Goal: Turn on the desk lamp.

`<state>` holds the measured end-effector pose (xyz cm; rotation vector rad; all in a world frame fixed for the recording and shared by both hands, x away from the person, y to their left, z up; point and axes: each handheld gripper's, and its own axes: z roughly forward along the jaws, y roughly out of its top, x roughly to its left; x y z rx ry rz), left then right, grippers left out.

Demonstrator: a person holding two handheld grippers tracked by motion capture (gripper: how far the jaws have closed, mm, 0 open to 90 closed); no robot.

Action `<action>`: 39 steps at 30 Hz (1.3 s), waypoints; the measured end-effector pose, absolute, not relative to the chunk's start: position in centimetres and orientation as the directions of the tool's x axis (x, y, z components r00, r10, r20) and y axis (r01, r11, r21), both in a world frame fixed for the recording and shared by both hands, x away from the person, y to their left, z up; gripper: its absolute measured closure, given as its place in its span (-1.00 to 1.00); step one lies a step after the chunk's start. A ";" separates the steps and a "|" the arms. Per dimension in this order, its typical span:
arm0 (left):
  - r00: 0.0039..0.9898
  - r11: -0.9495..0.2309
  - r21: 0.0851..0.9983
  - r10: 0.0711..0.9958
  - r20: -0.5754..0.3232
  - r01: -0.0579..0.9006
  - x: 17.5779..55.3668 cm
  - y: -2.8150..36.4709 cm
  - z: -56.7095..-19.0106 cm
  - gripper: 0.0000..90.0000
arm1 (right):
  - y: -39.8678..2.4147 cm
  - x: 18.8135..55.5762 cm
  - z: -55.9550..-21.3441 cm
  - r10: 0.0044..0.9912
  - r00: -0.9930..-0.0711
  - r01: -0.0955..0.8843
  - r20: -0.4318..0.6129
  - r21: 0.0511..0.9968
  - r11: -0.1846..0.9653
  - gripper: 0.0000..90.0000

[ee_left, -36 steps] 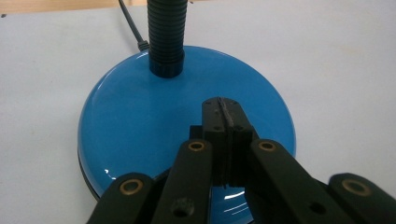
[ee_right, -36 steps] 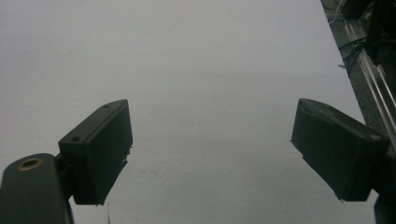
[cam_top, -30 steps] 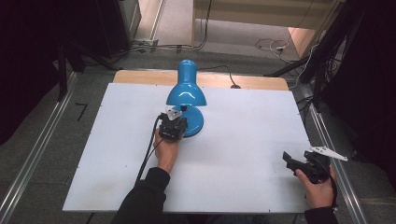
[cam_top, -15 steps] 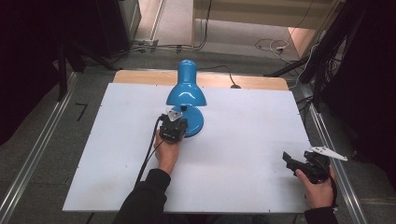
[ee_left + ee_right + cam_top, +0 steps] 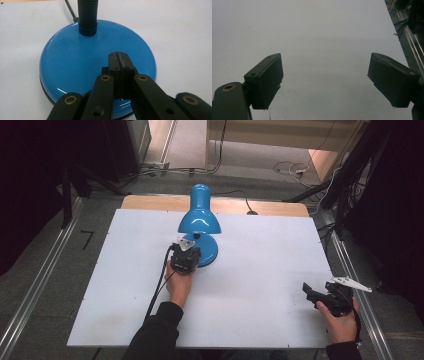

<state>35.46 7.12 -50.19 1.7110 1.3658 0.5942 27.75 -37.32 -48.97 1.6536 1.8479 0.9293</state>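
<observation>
High view: a blue lamp [image 5: 199, 227] stands on the white desk [image 5: 260, 255], near the far edge and slightly left of centre. Its shade [image 5: 199, 215] points toward the person and hangs over the round base [image 5: 210, 251].

Left gripper [image 5: 186, 254] sits at the near edge of the base. In the left gripper view its jaws are pressed fully together with nothing between them, and the tips rest on or just above the glossy base [image 5: 82, 62], in front of the ribbed black neck [image 5: 87, 15]. Contact cannot be confirmed.

Right gripper [image 5: 314, 292] is well apart from the lamp, near the desk's right front corner. In the right gripper view its jaws are spread wide and hold nothing.

Handling, as a judgement:
- The base looks weighted and rigid; it likely keeps the lamp stable.
- Its enamel-like surface appears slick and domed, so jaws may slide off it.
- The neck appears to be flexible gooseneck; it offers the best purchase, being ribbed and narrow enough to clamp.
- The shade is probably thin metal; avoid squeezing it.
- A cord [image 5: 70, 10] trails behind the base and may drag.
</observation>
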 end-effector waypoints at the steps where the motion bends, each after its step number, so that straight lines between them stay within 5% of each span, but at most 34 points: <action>1: 0.291 -0.047 0.837 0.947 -0.136 0.545 35.5 7.1 -50.2 1.00 | -37.3 27.8 -49.0 0.986 -0.149 0.654 0.080 0.756 0.038 -0.74; 39: 0.296 -0.078 0.835 0.950 -0.104 0.545 35.1 6.8 -50.0 1.00 | -37.2 27.8 -49.0 0.985 -0.151 0.657 0.085 0.753 0.036 -0.74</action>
